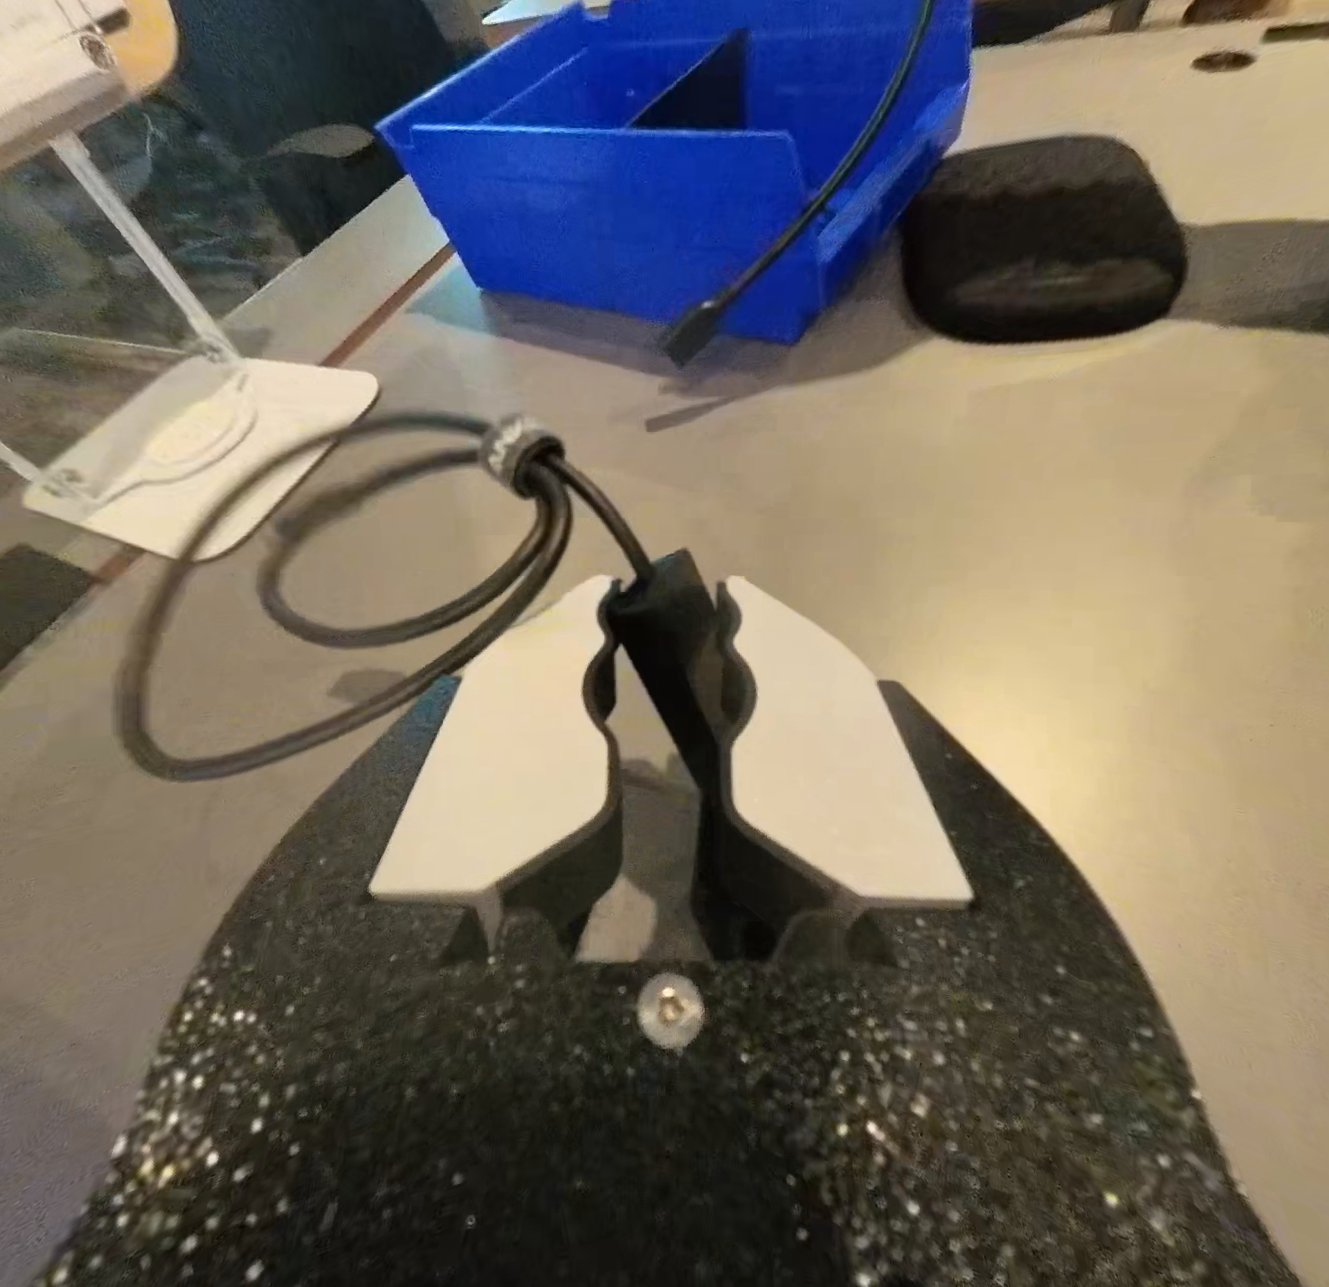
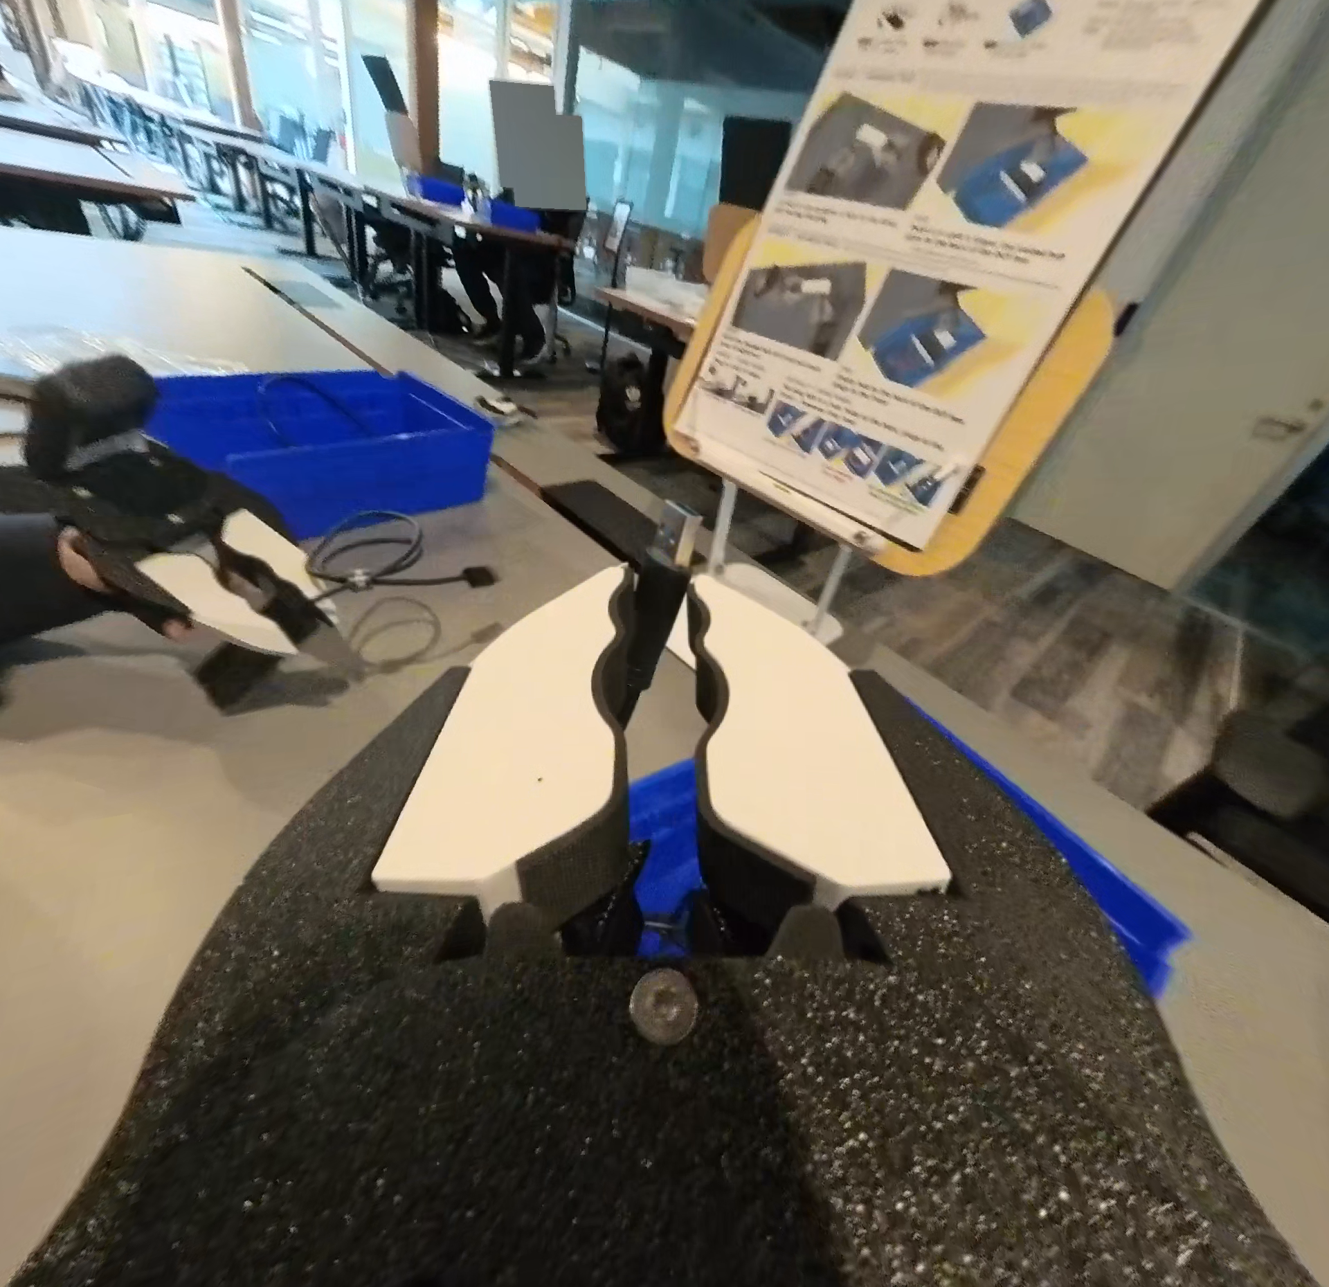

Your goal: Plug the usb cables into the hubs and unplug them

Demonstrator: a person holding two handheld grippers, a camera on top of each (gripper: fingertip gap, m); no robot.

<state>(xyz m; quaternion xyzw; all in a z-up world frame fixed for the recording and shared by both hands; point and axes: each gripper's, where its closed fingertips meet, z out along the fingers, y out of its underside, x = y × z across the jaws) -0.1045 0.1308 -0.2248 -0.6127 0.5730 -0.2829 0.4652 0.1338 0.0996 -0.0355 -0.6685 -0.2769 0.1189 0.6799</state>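
In the left wrist view my left gripper (image 1: 665,591) is shut on a long black USB hub (image 1: 672,677). The hub's black cable (image 1: 216,713) leaves past the fingertips and coils on the table to the left, bound by a grey tie (image 1: 512,447). In the right wrist view my right gripper (image 2: 658,583) is shut on a black USB cable plug (image 2: 658,605), held in the air with its metal tip (image 2: 679,526) pointing up and away. A second black cable end (image 1: 692,326) hangs down in front of the blue bin (image 1: 633,209). The left gripper (image 2: 237,591), in a hand, shows at left.
A black pouch (image 1: 1043,238) lies right of the bin. An instruction sign (image 2: 935,245) on a clear stand, white base (image 1: 208,454), is at the table's edge. Loose cables (image 2: 374,547) lie near a blue bin (image 2: 323,440). Another blue bin (image 2: 1079,878) sits under my right gripper.
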